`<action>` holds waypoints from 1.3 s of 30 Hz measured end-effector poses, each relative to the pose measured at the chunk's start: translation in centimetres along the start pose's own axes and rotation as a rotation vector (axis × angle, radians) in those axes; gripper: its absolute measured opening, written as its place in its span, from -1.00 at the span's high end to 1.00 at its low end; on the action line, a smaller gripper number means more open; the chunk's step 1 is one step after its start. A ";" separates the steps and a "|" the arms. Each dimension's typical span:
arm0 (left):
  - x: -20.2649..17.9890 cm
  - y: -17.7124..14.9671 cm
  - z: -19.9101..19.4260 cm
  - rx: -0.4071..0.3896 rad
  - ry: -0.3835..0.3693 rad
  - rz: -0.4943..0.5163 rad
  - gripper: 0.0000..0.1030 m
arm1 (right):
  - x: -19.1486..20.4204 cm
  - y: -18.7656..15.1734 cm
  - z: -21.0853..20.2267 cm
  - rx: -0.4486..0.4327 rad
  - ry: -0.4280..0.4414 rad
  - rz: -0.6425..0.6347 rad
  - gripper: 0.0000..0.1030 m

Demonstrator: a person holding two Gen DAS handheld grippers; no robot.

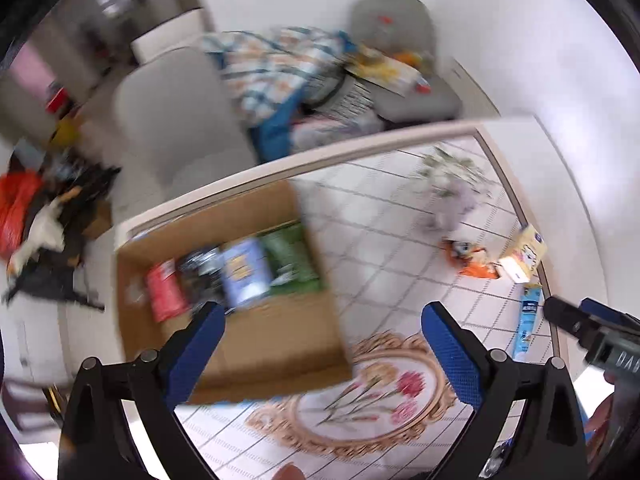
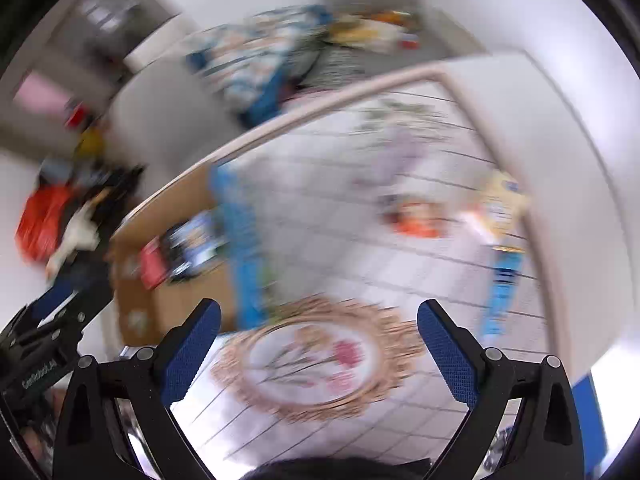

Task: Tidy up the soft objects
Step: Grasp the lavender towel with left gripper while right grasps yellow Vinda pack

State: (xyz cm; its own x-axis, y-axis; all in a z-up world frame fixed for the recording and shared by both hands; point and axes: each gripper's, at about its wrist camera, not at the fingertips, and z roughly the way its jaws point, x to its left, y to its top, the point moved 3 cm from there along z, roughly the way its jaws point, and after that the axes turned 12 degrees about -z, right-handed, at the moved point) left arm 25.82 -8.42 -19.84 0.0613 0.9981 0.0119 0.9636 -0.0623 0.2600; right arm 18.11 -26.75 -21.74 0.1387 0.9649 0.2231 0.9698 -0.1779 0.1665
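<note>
One cardboard box (image 1: 224, 280) far left on surface (image 1: 384, 240), four packets inside; left gripper (image 1: 320, 316), right gripper (image 2: 318, 312) both released, empty.

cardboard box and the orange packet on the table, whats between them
In the left wrist view, only bare tiled tablecloth lies between the cardboard box and the orange packet; nothing stands on that stretch.
</note>
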 end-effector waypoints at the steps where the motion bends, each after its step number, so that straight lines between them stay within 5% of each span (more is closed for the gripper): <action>1: -1.7 0.7 1.0 0.012 -0.003 0.029 -0.96 | -2.9 0.5 0.6 0.001 -0.014 0.062 -0.95; 8: -14.1 5.3 11.0 0.160 0.013 0.250 -0.95 | -17.6 2.6 7.9 0.113 -0.020 0.348 -0.95; 17: -20.4 6.3 22.7 0.338 0.099 0.394 -0.87 | -23.0 3.8 16.6 0.214 0.027 0.501 -0.94; 21: -21.3 6.0 26.2 0.406 0.123 0.394 -0.29 | -23.4 4.1 19.9 0.256 0.066 0.543 -0.92; 23: -21.6 5.7 27.2 0.423 0.121 0.392 0.25 | -23.5 4.2 20.8 0.267 0.057 0.547 -0.90; 27: -21.6 5.5 27.1 0.391 0.129 0.384 0.28 | -23.2 4.4 21.7 0.286 0.025 0.537 -0.36; 32: -20.5 5.5 24.2 0.344 0.074 0.321 0.31 | -22.0 5.4 21.4 0.267 0.001 0.468 -0.30; 39: -16.3 5.8 14.9 0.236 -0.072 0.186 0.31 | -17.2 6.2 16.1 0.185 0.039 0.365 -0.30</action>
State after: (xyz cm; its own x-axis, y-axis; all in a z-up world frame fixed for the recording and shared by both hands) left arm 34.30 -25.15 -32.88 0.2526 0.9670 -0.0324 0.9674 -0.2518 0.0281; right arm 25.01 -41.37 -40.03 0.4763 0.8361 0.2723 0.8784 -0.4662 -0.1051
